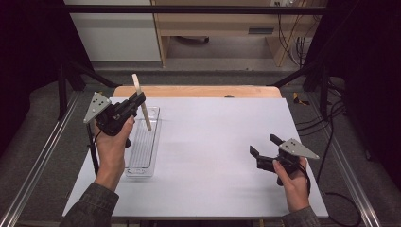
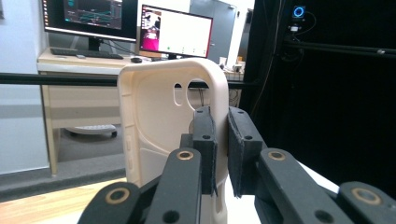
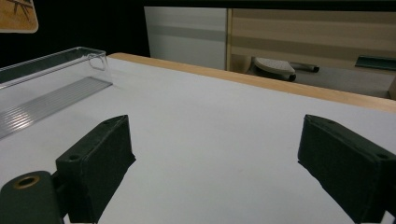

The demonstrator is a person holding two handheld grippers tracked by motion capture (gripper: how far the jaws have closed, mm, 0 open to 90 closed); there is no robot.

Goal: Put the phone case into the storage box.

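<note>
Left gripper [image 1: 140,100] is clamping a cream phone case [image 1: 141,101], seemingly above the clear tray [image 1: 142,151]; right gripper [image 1: 265,145] is hovering with jaws apart over the counter [image 1: 213,142].

Cream phone case [image 2: 159,135], plain, with 2 cut-outs. Black left gripper [image 1: 124,112] and right gripper [image 1: 268,152], each topped by a grey plate. Clear tray [image 1: 142,151] with a ribbed floor. Pale grey tabletop [image 1: 213,137], light wood along its far edge.
</note>
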